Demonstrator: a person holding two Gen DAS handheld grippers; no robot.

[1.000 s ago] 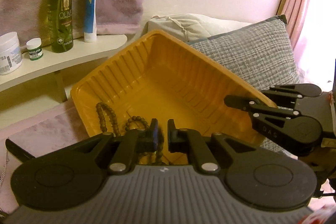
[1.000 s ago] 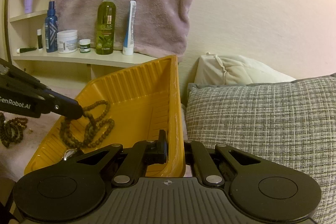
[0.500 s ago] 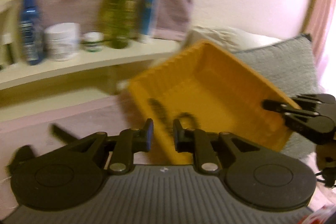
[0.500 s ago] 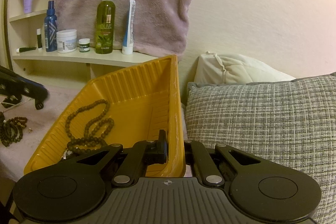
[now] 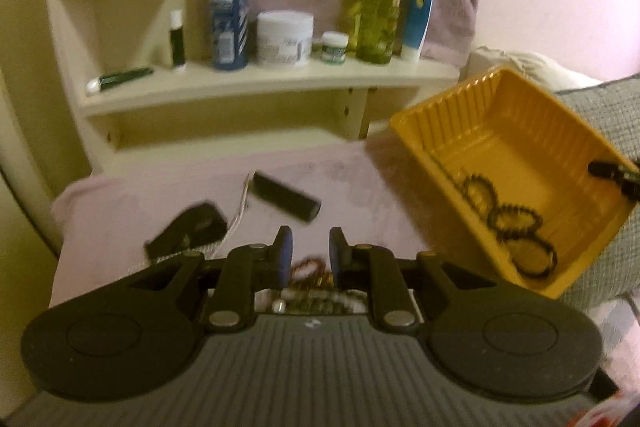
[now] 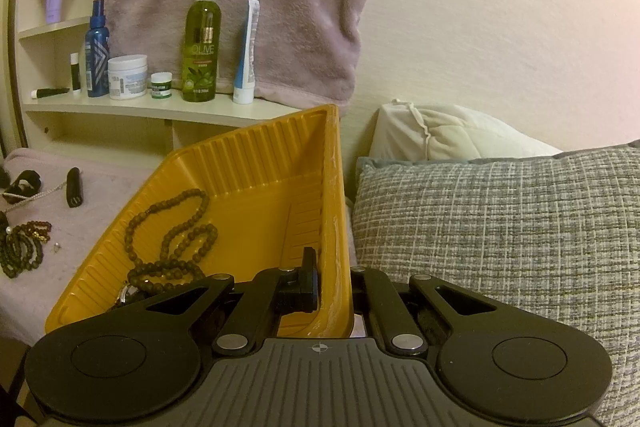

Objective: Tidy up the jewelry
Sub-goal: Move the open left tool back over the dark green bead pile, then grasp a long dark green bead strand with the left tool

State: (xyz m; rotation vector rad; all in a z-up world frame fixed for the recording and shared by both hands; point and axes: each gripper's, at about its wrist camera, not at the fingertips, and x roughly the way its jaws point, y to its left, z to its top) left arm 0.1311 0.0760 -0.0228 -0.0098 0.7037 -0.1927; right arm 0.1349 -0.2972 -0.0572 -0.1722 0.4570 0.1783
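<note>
**A:** Status: yellow tray (image 6: 256, 187) is held tilted by its wall in the right claw (image 6: 334, 283), jaws clamped shut on the rim. One dark bead necklace (image 6: 172, 239) is already lying inside, slid toward the low corner.

**B:** Left claw (image 5: 310, 255)?

**A:** Narrow gap, nothing seen between the blue pads. It is pointed down over the loose jewelry pile (image 5: 312, 281) on the pink blanket (image 5: 120, 227); reddish beads and pearl-like beads can be made out, view blurred.

**B:** Risks?

**A:** Strands look tangled, so more than one could be dragged up if the pinch is taken blindly. A thin chain (image 6: 36, 195) may be missed by pads that are barely parted. If the tray is tipped further, the necklace could be spilled. Rim grip is thin plastic, so slip or flex is possible.
</note>
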